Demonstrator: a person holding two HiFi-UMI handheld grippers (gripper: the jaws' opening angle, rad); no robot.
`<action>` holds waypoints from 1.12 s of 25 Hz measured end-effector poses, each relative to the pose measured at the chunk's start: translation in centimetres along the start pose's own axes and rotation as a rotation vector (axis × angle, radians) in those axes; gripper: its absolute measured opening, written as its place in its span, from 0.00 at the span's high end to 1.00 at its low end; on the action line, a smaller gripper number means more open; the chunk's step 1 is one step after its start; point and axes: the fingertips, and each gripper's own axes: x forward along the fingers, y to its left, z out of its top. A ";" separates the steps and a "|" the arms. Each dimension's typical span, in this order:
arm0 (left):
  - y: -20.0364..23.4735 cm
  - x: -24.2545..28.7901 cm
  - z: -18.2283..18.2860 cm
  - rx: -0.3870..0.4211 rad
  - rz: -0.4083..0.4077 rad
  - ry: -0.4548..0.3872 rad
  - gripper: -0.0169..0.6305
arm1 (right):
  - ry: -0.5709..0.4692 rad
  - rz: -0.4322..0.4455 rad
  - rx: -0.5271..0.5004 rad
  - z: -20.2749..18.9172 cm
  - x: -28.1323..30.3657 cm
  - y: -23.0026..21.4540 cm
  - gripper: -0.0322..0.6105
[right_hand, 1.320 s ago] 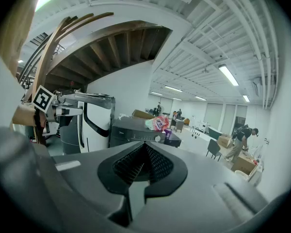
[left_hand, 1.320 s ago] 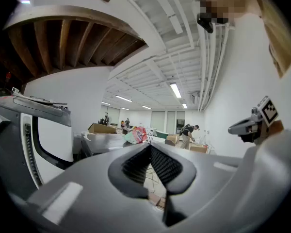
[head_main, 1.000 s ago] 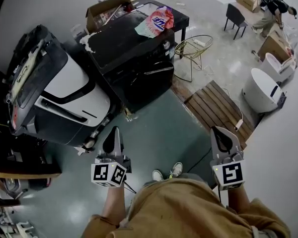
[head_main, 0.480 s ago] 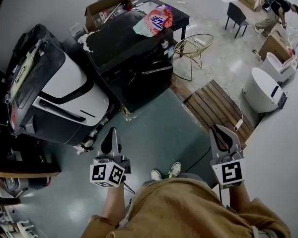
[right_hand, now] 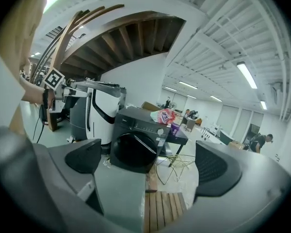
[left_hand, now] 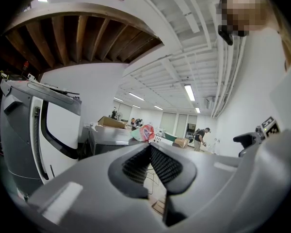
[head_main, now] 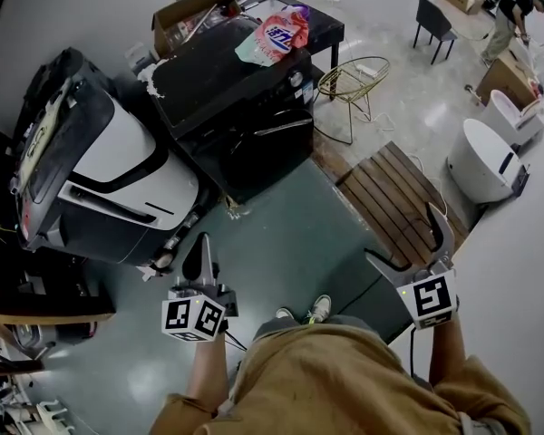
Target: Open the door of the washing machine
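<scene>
The black front-loading washing machine point(head_main: 245, 107) stands across the floor ahead, and its round door point(head_main: 274, 145) is closed. In the right gripper view the same machine point(right_hand: 136, 144) sits straight ahead with its door point(right_hand: 132, 153) shut. My left gripper point(head_main: 202, 243) is held low at the left with its jaws shut on nothing point(left_hand: 149, 148). At the right, my right gripper point(head_main: 406, 238) has its jaws opening wide with nothing between them point(right_hand: 150, 161). Both grippers are well short of the machine.
A large white-and-dark appliance point(head_main: 109, 170) stands left of the washer. A pink detergent bag point(head_main: 276, 34) lies on the washer's top. A wire basket frame point(head_main: 354, 84), a wooden slat platform point(head_main: 394, 198) and a white round appliance point(head_main: 480, 161) stand to the right. A person point(head_main: 512, 12) bends far back.
The right gripper's jaws have gone from shut to wide open, and it has shifted right and a little lower. The left gripper stays shut and has barely shifted.
</scene>
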 end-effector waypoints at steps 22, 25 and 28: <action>-2.3 11.1 -2.8 -0.022 -0.068 0.058 0.88 | 0.149 0.113 -0.041 -4.3 7.0 -1.6 0.05; -1.7 15.7 -2.9 -0.028 -0.096 0.065 0.88 | 0.171 0.117 -0.055 -3.5 10.6 -2.7 0.05; -0.5 20.4 -2.7 -0.046 -0.110 0.079 0.88 | 0.207 0.114 -0.075 -2.5 14.6 -4.1 0.05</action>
